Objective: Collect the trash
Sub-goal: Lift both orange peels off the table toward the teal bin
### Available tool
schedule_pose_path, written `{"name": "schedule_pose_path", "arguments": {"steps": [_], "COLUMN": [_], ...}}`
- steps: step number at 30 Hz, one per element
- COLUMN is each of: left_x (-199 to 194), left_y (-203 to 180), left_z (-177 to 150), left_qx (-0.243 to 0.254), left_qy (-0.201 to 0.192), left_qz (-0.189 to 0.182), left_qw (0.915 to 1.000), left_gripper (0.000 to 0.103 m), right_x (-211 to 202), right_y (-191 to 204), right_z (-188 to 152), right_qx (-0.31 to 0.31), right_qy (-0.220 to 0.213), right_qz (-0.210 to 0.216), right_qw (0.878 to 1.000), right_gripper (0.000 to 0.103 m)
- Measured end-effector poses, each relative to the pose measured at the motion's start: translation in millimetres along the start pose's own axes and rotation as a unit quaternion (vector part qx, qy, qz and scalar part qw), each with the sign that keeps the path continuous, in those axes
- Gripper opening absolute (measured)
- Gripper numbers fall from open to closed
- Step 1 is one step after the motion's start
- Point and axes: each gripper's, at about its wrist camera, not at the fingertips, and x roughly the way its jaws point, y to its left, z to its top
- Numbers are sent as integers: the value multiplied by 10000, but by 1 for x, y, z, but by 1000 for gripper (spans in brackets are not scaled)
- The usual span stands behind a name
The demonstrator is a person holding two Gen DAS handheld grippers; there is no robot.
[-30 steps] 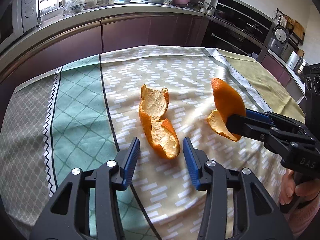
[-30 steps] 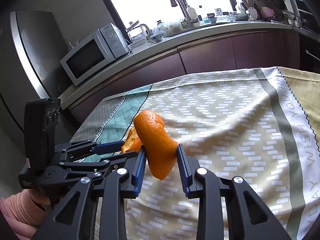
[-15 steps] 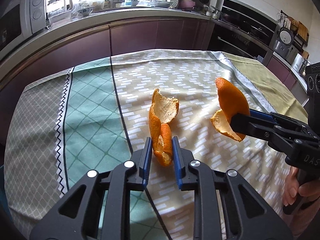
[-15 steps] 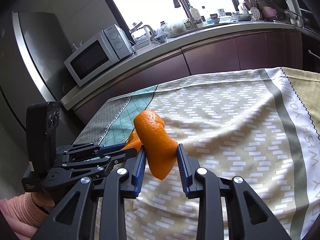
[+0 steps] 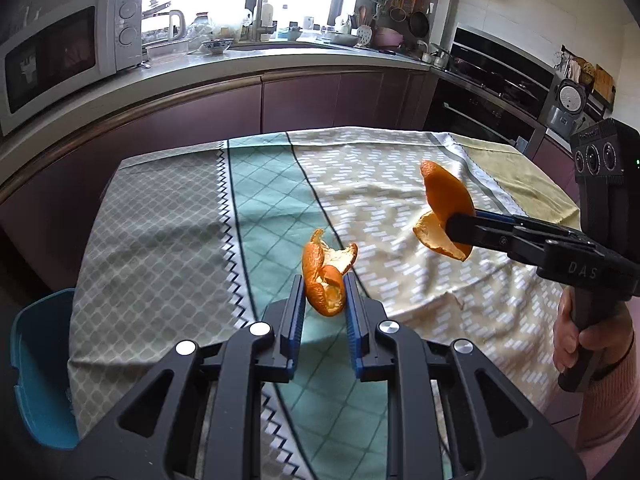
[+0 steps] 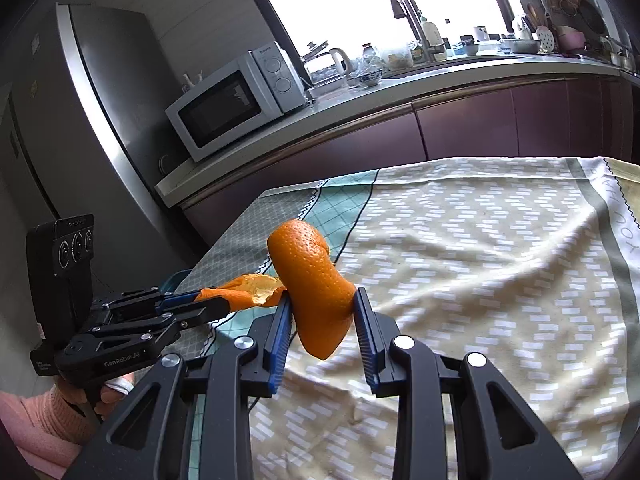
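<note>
While you hold both tools over the cloth-covered surface (image 5: 168,240), each one carries a piece of orange peel clear of the cloth. Your left gripper (image 5: 323,300) is clamped on the curled orange peel (image 5: 325,280), blue pads pressing its sides, above the green checked stripe. Your right gripper (image 6: 322,320) pinches the larger orange peel (image 6: 316,284), which stands upright between its pads. In the left wrist view a blue bin (image 5: 40,368) shows just off the surface's left edge.
</note>
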Motion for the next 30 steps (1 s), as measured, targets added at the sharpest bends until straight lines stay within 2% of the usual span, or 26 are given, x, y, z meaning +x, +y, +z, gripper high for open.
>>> {"name": "schedule_pose_path", "arguments": {"steps": [7,12,14,19,30], "left_x": [-1,7,11,5,-44], "left_y": [24,24,22,23,41], "left_z": [-27,-31,-32,-33,-36], "left_qx": [-32,38,52,-16,-140], "left_qy": [222,249,294,177,-235], "left_qz": [95,111,87,75,336], "left_qw": [9997,9996,9995,9998,9991], "left_gripper": [23,27,25,19,18], "right_x": [15,23,23,22,27], "right_y": [20,27,28,32,60], "right_z": [-7,-12,-13,-13,-8], "right_qx": [-117,-128,-109,-111,-318], "right_qy": [206,316,332,330,327], "right_qz": [156,177,177,179,414], "right_qw": [9996,9993,9992,9992,9981], "right_gripper": [29,29,29,29,29]}}
